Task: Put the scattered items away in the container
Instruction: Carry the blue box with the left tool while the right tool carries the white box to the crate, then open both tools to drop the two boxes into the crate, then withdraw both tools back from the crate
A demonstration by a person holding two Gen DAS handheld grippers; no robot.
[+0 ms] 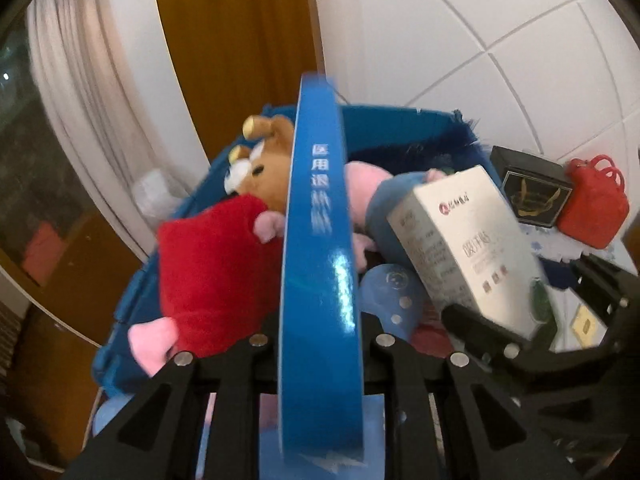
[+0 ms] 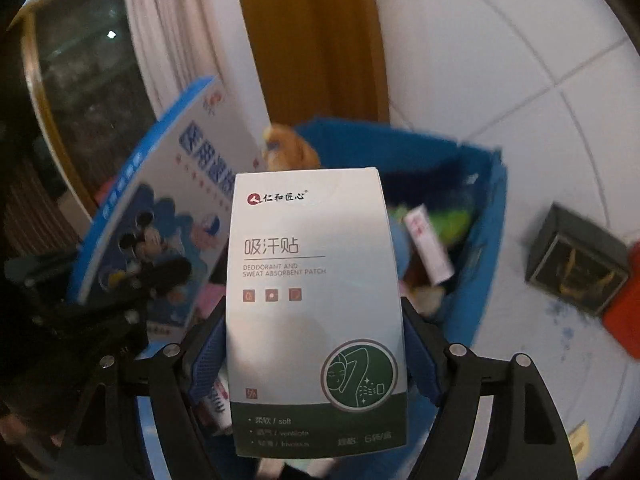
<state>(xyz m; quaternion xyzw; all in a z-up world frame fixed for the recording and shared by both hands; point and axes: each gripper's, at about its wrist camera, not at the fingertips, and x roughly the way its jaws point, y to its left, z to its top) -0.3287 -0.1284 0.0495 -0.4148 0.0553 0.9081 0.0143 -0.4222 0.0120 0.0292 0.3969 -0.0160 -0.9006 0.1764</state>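
A flat blue box [image 1: 320, 220] with white lettering stands edge-on between the fingers of my left gripper [image 1: 322, 344], which is shut on it. It hangs over the blue container [image 1: 400, 124], which holds a brown plush [image 1: 268, 168], a red plush [image 1: 216, 256] and a pink-and-blue plush [image 1: 380, 200]. My right gripper [image 2: 316, 340] is shut on a white and green patch box [image 2: 312, 280], its blue pads on both sides. That box [image 1: 460, 240] also hangs over the container [image 2: 488, 240]. The blue box's printed face [image 2: 172, 208] shows at the left.
A black box with a gold emblem [image 1: 528, 188] and a red jug-shaped thing [image 1: 592, 204] sit to the right of the container. Inside it lie a white tube [image 2: 428, 244] and something green [image 2: 456, 220]. White tiled floor [image 1: 480, 40] lies beyond, and pale curtains hang at the left.
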